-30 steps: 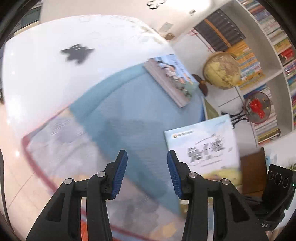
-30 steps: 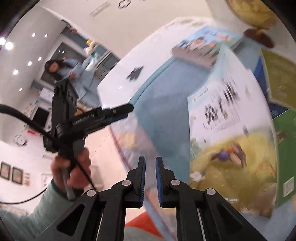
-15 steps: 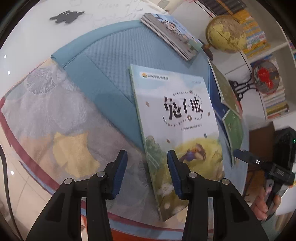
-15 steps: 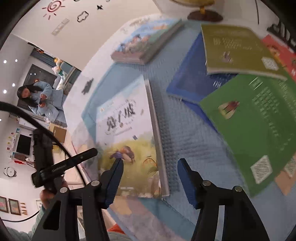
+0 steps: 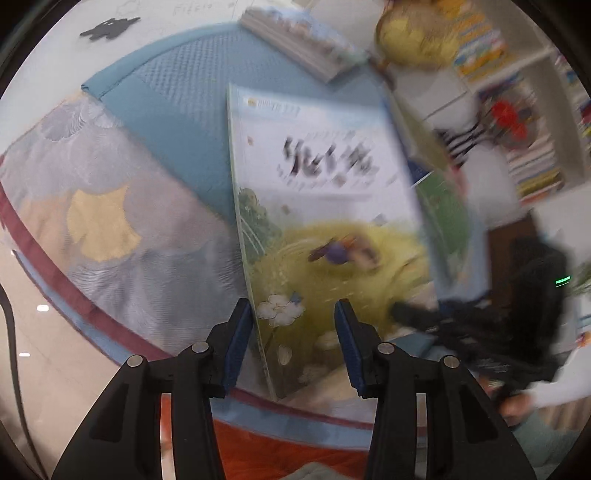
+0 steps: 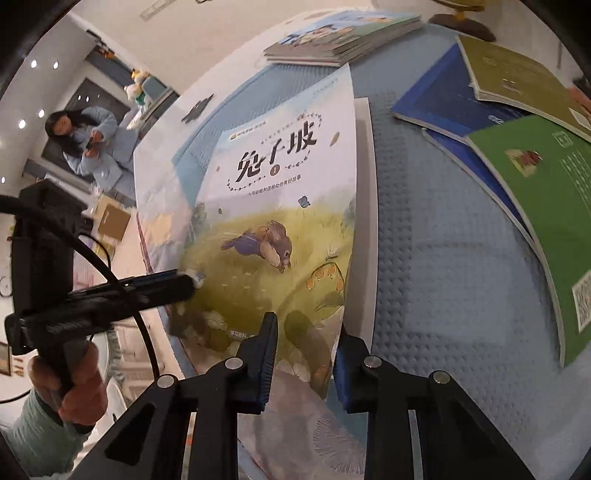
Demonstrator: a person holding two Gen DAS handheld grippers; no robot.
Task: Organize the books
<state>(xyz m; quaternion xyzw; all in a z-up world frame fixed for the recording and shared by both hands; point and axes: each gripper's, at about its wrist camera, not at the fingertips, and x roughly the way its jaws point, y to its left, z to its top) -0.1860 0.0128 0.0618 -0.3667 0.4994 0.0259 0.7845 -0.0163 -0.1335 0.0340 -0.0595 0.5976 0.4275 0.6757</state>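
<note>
In the left wrist view, blurred throughout, the left gripper (image 5: pixel 293 339) stood partly apart over the near left corner of the rabbit book (image 5: pixel 325 221). The book's edge ran just inside the left pad, and nothing showed the pads pressing, so the gripper read as unclamped. The book lay on the blue mat (image 5: pixel 173 122), its near end over the patterned cloth (image 5: pixel 110 229). A stack (image 5: pixel 299 40) sat at the mat's far edge, the globe (image 5: pixel 417 37) beyond it. The right gripper (image 5: pixel 417 317) came in low from the right at the book's near right corner. The title was smeared past reading here.

In the right wrist view, the right gripper (image 6: pixel 304 354) had its jaws closing around the cover's lower right corner, which curled up off the pages below; the pads did not yet seem to bite. The left gripper (image 6: pixel 184 284) touched the book's left edge. To the right lay a blue book (image 6: pixel 439 107), an olive book (image 6: pixel 517 74) and a green book (image 6: pixel 546 206), overlapping. The stack (image 6: pixel 343 33) lay beyond. A person (image 6: pixel 85 144) sat in the background.

The risk, as a judgement: the jaws might catch the cover alone, so the book would swing open or the cover crease when lifted; an unclamped left gripper might let the edge slide on the mat.

The cover read 兔子坡, with a numeral 1 beneath; the smaller subtitle and the logo text were too fine to read; the green book bore a QR code
</note>
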